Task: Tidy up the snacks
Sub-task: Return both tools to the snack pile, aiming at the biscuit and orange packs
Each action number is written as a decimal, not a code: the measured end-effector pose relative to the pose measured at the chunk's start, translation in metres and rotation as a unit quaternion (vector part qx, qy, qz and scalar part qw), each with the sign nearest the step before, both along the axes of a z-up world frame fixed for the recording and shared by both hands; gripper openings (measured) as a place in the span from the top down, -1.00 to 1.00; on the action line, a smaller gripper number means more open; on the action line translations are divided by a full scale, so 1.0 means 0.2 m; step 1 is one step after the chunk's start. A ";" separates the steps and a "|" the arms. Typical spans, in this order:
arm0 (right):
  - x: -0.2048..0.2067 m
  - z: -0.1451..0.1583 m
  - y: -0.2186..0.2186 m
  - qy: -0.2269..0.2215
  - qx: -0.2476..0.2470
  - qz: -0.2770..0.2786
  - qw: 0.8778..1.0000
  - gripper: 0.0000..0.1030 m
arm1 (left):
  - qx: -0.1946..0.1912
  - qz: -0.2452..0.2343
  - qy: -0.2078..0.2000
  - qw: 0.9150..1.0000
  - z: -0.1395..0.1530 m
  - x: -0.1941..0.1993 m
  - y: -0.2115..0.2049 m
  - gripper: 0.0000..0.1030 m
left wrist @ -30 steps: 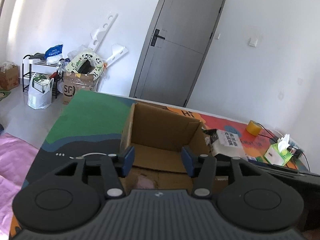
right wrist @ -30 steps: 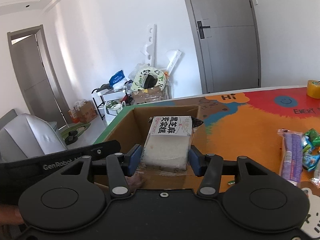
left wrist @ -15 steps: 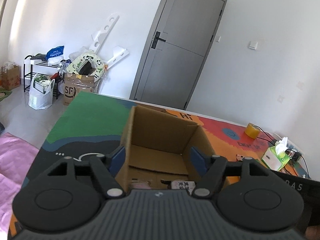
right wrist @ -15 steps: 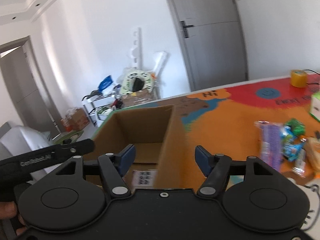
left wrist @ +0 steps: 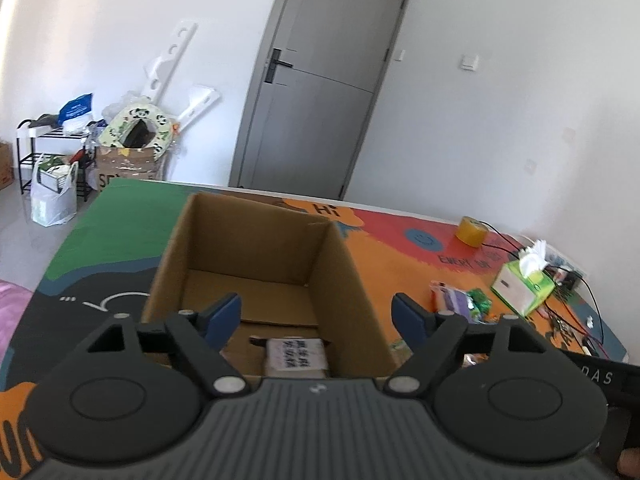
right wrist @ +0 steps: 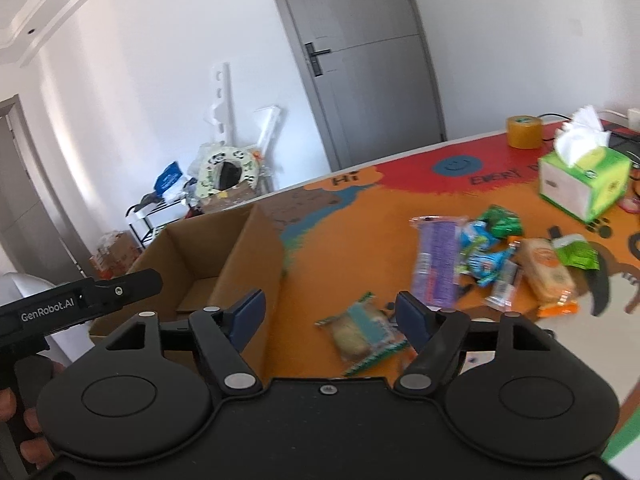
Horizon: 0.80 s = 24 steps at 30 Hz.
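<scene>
The cardboard box (left wrist: 256, 256) stands open-topped at centre frame, its floor bare but for one white packet (left wrist: 295, 357) at the near wall. To its right, a band of bare orange mat (right wrist: 352, 248) separates it from scattered snacks (right wrist: 480, 256), with a tissue box (right wrist: 582, 178) at the right edge.

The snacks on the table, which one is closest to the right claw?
The clear packet with the teal label. It lies alone just in front of the right claw, while the purple, blue, green and orange packets sit piled farther back.

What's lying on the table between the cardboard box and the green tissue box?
In the right wrist view, loose snack packets lie scattered on the mat between the cardboard box and the tissue box.
</scene>
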State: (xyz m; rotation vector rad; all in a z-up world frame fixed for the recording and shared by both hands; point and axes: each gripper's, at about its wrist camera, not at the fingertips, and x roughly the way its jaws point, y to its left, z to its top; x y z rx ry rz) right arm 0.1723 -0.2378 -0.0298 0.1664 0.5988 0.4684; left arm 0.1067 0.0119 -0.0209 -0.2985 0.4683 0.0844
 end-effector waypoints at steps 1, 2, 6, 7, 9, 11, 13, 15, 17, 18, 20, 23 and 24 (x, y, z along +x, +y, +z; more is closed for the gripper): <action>-0.01 0.00 -0.02 0.001 0.000 -0.004 1.000 -0.42 | 0.001 -0.004 0.000 1.000 0.00 0.00 -0.02 -0.60; -0.01 -0.01 -0.04 0.002 0.000 -0.007 1.000 -0.44 | 0.003 -0.008 0.002 1.000 0.00 0.01 -0.04 -0.60; -0.02 -0.02 -0.12 0.007 -0.002 -0.022 1.000 -0.50 | 0.011 -0.020 0.009 1.000 0.00 0.03 -0.12 -0.62; -0.02 -0.02 -0.14 0.009 -0.002 -0.027 1.000 -0.52 | 0.013 -0.023 0.011 1.000 0.00 0.04 -0.14 -0.63; -0.02 -0.03 -0.18 0.012 -0.003 -0.033 0.999 -0.62 | 0.016 -0.031 0.014 0.999 0.00 0.04 -0.17 -0.66; -0.03 -0.04 -0.22 0.014 -0.003 -0.039 0.999 -0.67 | 0.020 -0.038 0.016 0.999 0.00 0.05 -0.21 -0.70; -0.03 -0.04 -0.25 0.016 -0.001 -0.046 0.999 -0.71 | 0.025 -0.049 0.018 0.998 0.00 0.05 -0.25 -0.73; -0.04 -0.05 -0.29 0.018 0.001 -0.051 0.999 -0.81 | 0.027 -0.059 0.021 0.998 -0.01 0.05 -0.29 -0.74; -0.05 -0.06 -0.32 0.016 -0.002 -0.058 0.998 -0.86 | 0.033 -0.070 0.023 0.997 -0.01 0.05 -0.34 -0.74; -0.06 -0.06 -0.34 0.015 -0.004 -0.061 0.998 -0.88 | 0.036 -0.074 0.024 0.996 -0.01 0.05 -0.36 -0.75; -0.06 -0.08 -0.37 0.016 -0.005 -0.069 0.997 -0.88 | 0.040 -0.082 0.024 0.996 -0.02 0.05 -0.40 -0.75; -0.07 -0.10 -0.42 0.021 -0.003 -0.077 0.997 -0.89 | 0.040 -0.094 0.024 0.994 -0.03 0.06 -0.46 -0.75; -0.07 -0.11 -0.43 0.022 -0.005 -0.080 0.997 -0.89 | 0.040 -0.097 0.024 0.994 -0.03 0.06 -0.48 -0.75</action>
